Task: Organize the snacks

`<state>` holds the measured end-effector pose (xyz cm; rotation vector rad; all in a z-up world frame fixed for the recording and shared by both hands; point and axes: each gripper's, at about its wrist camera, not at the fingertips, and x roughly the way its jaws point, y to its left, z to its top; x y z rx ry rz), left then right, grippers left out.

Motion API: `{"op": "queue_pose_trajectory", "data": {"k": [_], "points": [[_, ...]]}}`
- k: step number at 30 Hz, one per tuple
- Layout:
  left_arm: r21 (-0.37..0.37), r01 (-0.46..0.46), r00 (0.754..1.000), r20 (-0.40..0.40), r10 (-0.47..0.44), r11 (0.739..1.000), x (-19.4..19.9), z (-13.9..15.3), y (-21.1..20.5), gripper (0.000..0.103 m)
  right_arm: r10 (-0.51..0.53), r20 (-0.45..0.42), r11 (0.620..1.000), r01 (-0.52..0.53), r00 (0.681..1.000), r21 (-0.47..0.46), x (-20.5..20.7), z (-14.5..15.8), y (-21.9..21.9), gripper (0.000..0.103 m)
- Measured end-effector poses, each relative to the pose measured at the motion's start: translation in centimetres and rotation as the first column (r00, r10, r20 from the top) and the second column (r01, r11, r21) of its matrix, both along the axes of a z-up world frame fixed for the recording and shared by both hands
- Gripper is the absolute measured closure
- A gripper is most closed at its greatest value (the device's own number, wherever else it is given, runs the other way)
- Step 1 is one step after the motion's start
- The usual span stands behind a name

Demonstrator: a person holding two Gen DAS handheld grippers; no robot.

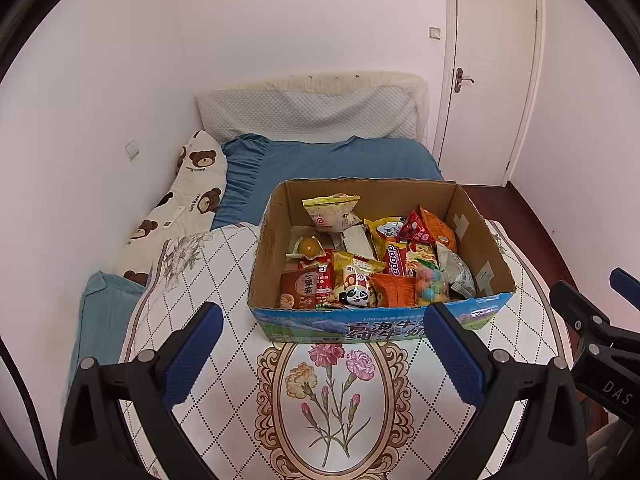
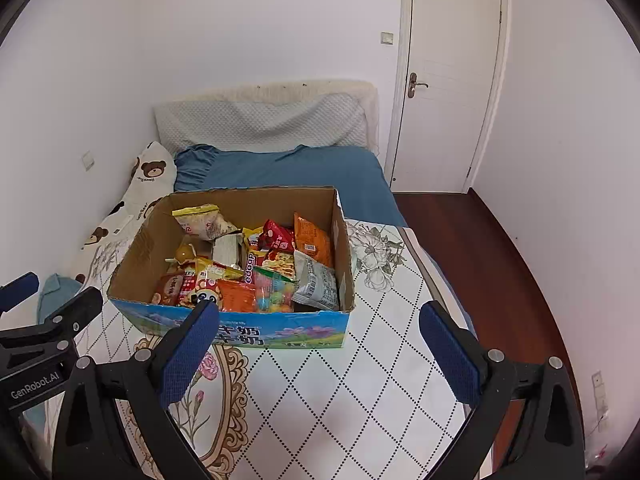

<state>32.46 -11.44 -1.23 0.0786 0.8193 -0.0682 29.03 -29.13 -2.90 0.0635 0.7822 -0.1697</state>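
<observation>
1. The box (image 1: 380, 312) of snacks (image 1: 372, 264) sits on the quilt (image 1: 224, 280), its long side facing both grippers.
2. The left gripper (image 1: 324, 344) is spread, empty, just short of the box.
3. The right gripper (image 2: 320, 344) is likewise spread, similarly near, with the box ahead-left.

An open brown cardboard box with a blue printed landscape front (image 1: 380, 322) (image 2: 256, 330) sits flat on a white quilted mat, its top flaps gone and its rim ragged. Inside lies a loose heap of snack packets. A pale yellow-topped pouch (image 1: 330, 214) (image 2: 200, 220) leans against the back wall. An amber round lollipop (image 1: 309, 246) lies at the left. A red packet (image 1: 416, 230) (image 2: 277, 236) and an orange crinkled bag (image 1: 438, 228) (image 2: 313, 238) rest toward the right. A clear bag of coloured sweets (image 1: 430, 286) (image 2: 274, 294) and a silver-grey printed sachet (image 1: 458, 272) (image 2: 318, 286) lie near the front right corner.
</observation>
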Motion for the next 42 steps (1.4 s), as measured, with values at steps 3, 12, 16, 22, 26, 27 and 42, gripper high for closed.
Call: {"op": "queue_pose_trajectory", "data": {"k": [3, 12, 16, 22, 26, 27, 42], "points": [[0.003, 0.002, 1.000, -0.005, -0.002, 1.000, 0.00, 0.00, -0.03, 0.000, -0.001, 0.003, 1.000, 0.001, 1.000, -0.004, -0.13, 0.12, -0.02, 0.001], [0.011, 0.005, 1.000, 0.011, -0.005, 1.000, 0.08, 0.28, -0.18, 0.000, -0.001, 0.009, 1.000, 0.001, 1.000, 0.000, -0.16, 0.37, -0.06, 0.001], [0.011, 0.007, 1.000, 0.015, -0.007, 1.000, 0.05, 0.37, -0.23, 0.000, 0.002, 0.011, 1.000, -0.002, 1.000, 0.005, -0.03, 0.44, -0.16, 0.001], [0.012, 0.011, 1.000, 0.020, -0.011, 1.000, 0.05, 0.56, -0.24, 0.000, 0.003, 0.015, 1.000, -0.003, 1.000, 0.005, -0.02, 0.55, -0.21, 0.001], [0.012, 0.009, 1.000, 0.021, -0.009, 1.000, 0.10, 0.61, -0.16, 0.000, 0.004, 0.015, 1.000, -0.004, 1.000, 0.011, -0.12, 0.60, -0.21, 0.001], [0.011, 0.008, 1.000, 0.022, -0.008, 1.000, 0.09, 0.61, -0.17, 0.000, 0.007, 0.014, 1.000, -0.008, 1.000, 0.013, -0.09, 0.55, -0.20, 0.001], [0.010, 0.014, 1.000, 0.023, -0.014, 1.000, -0.07, 0.69, -0.47, 0.000, 0.014, 0.014, 1.000, -0.015, 1.000, 0.022, 0.08, 0.48, -0.41, 0.001]]}}
